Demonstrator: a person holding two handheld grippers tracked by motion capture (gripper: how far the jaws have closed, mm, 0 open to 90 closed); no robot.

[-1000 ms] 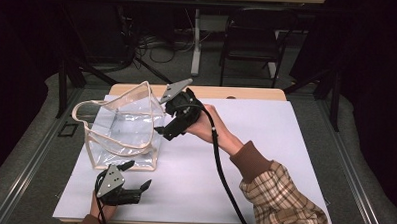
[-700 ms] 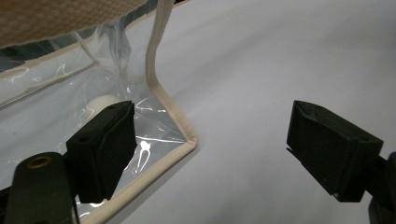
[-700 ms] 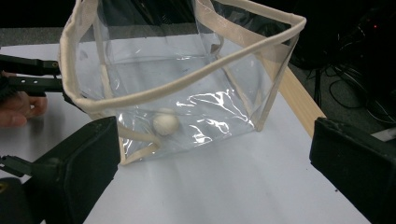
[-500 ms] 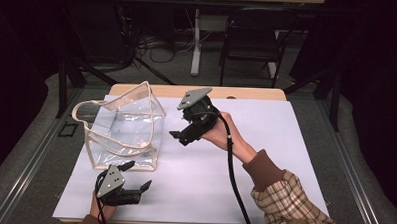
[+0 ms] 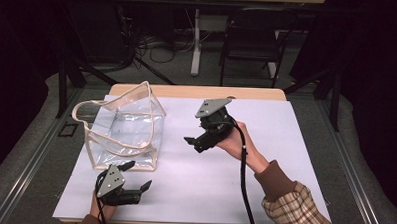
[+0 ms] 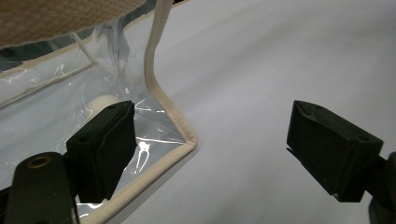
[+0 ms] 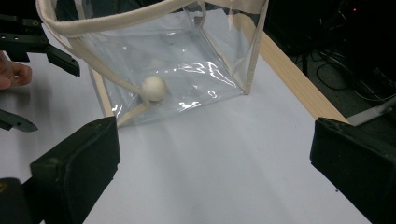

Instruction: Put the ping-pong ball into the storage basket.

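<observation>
On the white desk point(image 5: 264, 164), a clear bag point(image 5: 123, 132) with cream trim is standing upright, and everything else is placed around it. Inside the bag, a small white ball point(image 7: 154, 87) is lying on the bottom, close to the wall that is facing the right gripper view. The left tongs point(image 5: 134, 177) are sitting just in front of the bag's near corner, low over the desk, with their jaws spread wide and gripping nothing; in the left gripper view one jaw is lying right against the clear wall by the bag's trimmed corner point(image 6: 189, 142), while the other is standing over bare desk. The right tongs point(image 5: 194, 144) are hanging to the bag's right, well apart from it and raised off the desk, pointing toward the bag. Their jaws are also spread wide and holding nothing, framing the bag in the right gripper view. A hand point(image 5: 233, 140) in a plaid sleeve is gripping the right tongs from the side away from the bag.
</observation>
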